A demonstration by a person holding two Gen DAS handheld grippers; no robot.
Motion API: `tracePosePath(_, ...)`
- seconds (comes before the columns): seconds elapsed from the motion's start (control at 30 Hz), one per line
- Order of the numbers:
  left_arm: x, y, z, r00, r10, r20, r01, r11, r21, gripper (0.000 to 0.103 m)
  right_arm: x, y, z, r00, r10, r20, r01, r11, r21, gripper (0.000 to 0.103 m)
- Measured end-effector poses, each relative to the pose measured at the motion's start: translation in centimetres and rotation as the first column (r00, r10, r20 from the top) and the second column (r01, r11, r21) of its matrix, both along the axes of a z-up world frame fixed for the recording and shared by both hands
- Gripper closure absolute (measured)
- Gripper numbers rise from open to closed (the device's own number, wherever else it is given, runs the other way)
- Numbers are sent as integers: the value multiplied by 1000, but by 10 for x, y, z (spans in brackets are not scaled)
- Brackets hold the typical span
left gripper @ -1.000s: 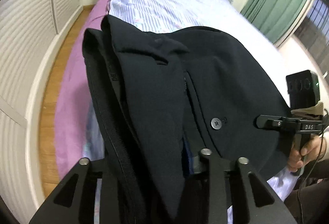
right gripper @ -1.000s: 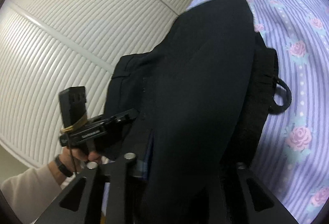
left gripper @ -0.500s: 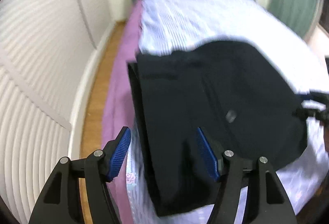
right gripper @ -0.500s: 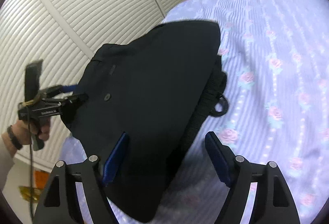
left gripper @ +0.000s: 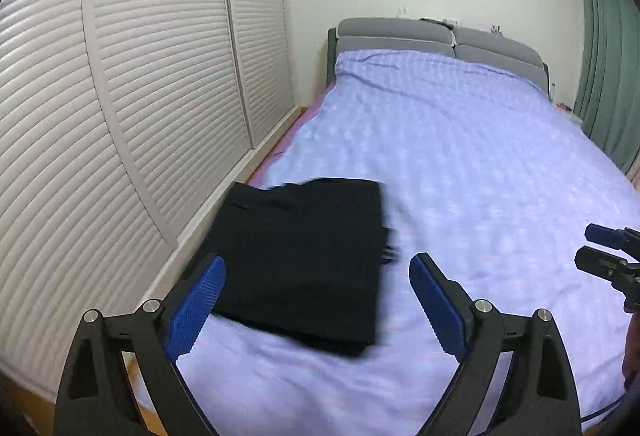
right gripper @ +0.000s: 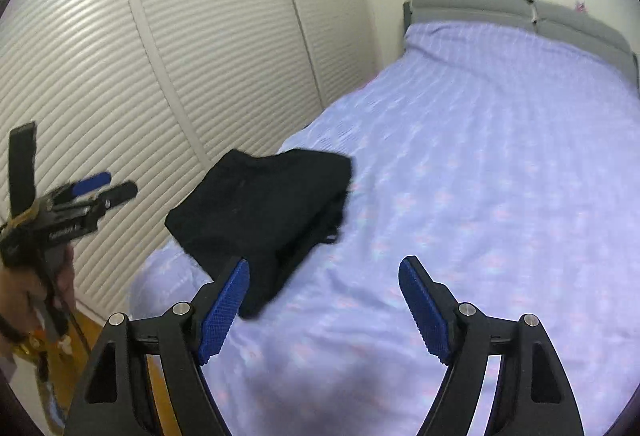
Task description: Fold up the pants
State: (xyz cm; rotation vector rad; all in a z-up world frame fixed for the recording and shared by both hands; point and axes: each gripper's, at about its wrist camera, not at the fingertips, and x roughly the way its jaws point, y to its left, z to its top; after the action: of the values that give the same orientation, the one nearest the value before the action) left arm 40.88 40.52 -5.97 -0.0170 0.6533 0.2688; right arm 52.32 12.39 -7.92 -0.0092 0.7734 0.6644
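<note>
The black pants point(left gripper: 304, 256) lie folded in a flat rectangle on the near left corner of the bed; they also show in the right wrist view point(right gripper: 268, 208). My left gripper point(left gripper: 316, 284) is open and empty, held back above the pants. My right gripper point(right gripper: 324, 288) is open and empty, held back from the pants and to their right. The right gripper also shows at the right edge of the left wrist view point(left gripper: 608, 256). The left gripper also shows at the left of the right wrist view point(right gripper: 100, 188).
The bed point(left gripper: 480, 164) has a lilac flowered sheet and a grey headboard point(left gripper: 436, 36). White slatted wardrobe doors point(left gripper: 120, 96) run close along the bed's left side. A green curtain point(left gripper: 604, 56) hangs at the right. Wood floor point(right gripper: 64, 364) shows below.
Both grippers opened, let go of the pants and pulled back and up. The pants now lie folded flat on the bed.
</note>
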Motion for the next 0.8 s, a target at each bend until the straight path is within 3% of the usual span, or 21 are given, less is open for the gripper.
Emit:
tracePosePath(0.07,-1,-46,-2,1000,-17,-1,17,1000,22,9,-5,-37,5,999,-35,20,36,999,-6,16)
tracePosePath(0.23,2,-159,-24,995,-96,29,95,995,29,9,-23,-151,-1,986,-144,86,148,988,-49,16)
tracePosePath(0.43,-3,-268,-57,977,-195,84,193,981,35,9,-52,-276,-27,941,-275,195,290,956,-51,16)
tracePosePath(0.6,-26,-327,-63,958,-263,115,260,965,39,9,-96,-354,-41,895,-365,255,382,924,-19,16)
tracePosePath(0.8,-93,-367,-30,946,-275,171,270,961,53,9,-169,-402,-6,833,-436,341,464,886,0,16)
